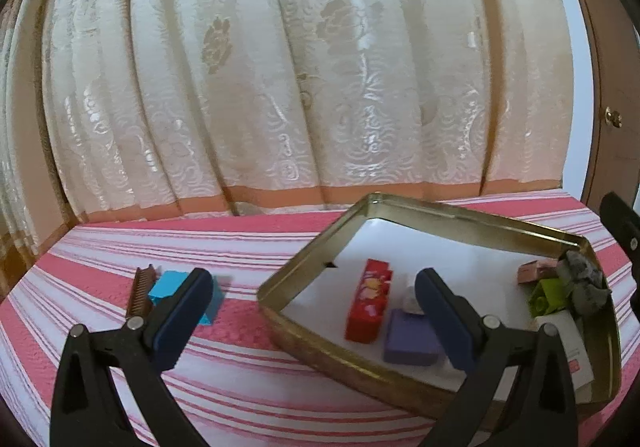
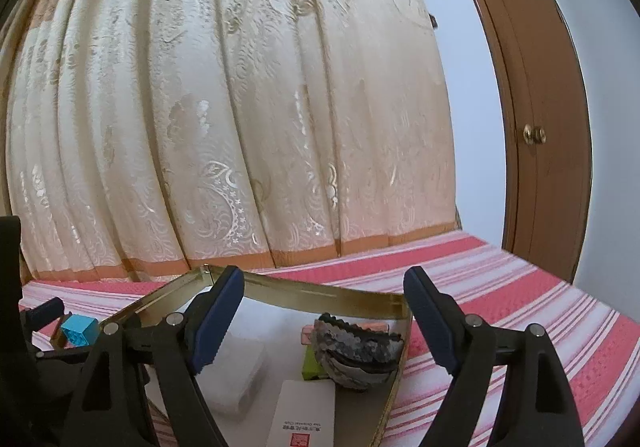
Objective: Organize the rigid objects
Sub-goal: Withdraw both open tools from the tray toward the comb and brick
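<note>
both tools (image 1: pixel 314 305) (image 2: pixel 324 313) gape level over the tin (image 1: pixel 316 247).

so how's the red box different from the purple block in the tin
The red box is long, narrow and carries a printed picture; the purple block is squat, squarish and plain. The red box lies nearer the tin's left wall; the purple block sits beside it. Both rest inside the tin.

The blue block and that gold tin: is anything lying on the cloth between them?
No. In the left wrist view only bare striped cloth lies between the blue block and the gold tin. A brown comb sits on the block's far side.
</note>
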Demonstrator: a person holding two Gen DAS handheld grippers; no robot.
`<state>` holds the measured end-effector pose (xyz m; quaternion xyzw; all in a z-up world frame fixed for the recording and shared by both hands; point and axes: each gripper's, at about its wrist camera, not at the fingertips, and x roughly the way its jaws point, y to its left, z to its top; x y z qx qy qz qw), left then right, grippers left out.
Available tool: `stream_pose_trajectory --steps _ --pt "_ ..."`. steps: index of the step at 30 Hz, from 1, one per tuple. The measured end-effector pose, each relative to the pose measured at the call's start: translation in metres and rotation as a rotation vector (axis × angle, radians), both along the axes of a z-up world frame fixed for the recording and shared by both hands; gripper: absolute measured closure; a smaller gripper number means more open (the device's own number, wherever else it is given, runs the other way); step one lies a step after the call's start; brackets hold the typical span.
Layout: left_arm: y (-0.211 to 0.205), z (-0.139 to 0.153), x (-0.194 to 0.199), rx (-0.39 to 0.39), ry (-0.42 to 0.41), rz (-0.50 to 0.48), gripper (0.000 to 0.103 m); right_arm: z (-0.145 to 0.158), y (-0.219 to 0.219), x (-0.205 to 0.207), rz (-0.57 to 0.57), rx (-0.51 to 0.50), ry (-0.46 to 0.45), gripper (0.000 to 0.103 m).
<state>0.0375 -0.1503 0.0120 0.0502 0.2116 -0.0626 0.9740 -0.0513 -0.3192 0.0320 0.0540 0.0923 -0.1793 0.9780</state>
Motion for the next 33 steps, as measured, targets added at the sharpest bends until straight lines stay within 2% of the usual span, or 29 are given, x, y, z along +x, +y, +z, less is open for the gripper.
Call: stream_pose_trajectory --steps 12,21,33 --pt "0.041 0.0 0.001 -0.031 -0.001 0.037 0.001 -0.001 0.009 -0.003 -0.039 0.018 -0.005 0.019" --pt "0.07 -0.001 0.007 -0.045 0.005 0.075 0.001 -0.002 0.032 0.0 -0.047 0.019 -0.004 0.019" --pt "0.11 -0.002 0.018 -0.047 0.014 0.119 0.001 -0.005 0.093 0.025 0.033 0.008 0.032 0.019"
